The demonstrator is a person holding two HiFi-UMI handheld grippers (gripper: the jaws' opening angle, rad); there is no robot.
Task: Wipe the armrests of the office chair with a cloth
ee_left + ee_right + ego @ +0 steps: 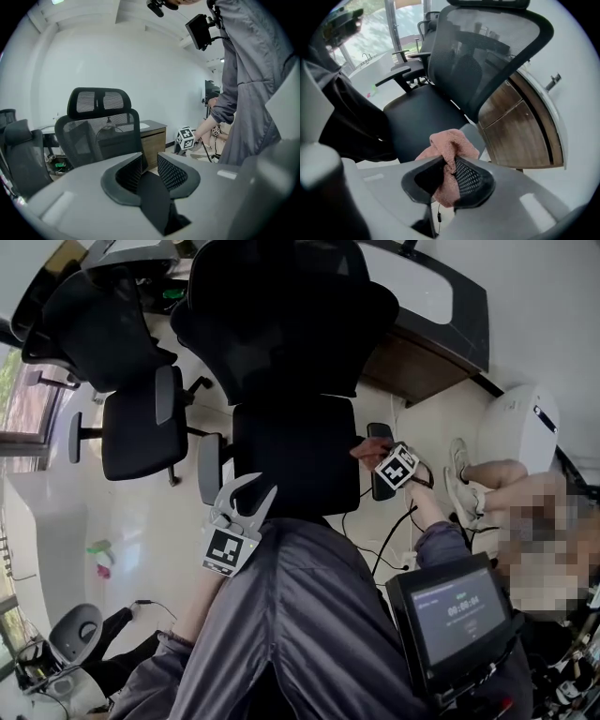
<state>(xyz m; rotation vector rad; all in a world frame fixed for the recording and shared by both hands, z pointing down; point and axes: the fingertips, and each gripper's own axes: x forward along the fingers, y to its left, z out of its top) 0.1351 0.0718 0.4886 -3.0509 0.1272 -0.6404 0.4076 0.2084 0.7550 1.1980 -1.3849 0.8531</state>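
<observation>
A black office chair (295, 460) stands in front of me, its mesh back (487, 51) toward a desk. My right gripper (451, 161) points steeply down over the chair's right armrest (380, 486) and is shut on a pink cloth (449, 145). The bunched cloth rests on the grey armrest pad (477, 136). In the head view that gripper (377, 454) shows by its marker cube. My left gripper (249, 491) hovers near the left armrest (209, 468), open, with nothing between its fingers. In its own view the left gripper (149, 160) faces the chair back (101, 126).
A second black chair (141, 423) stands to the left. A wooden desk (422, 367) lies behind the chair, a white appliance (520, 423) to its right. Cables (375, 545) trail over the floor. Another person's shoe (461, 486) is at the right.
</observation>
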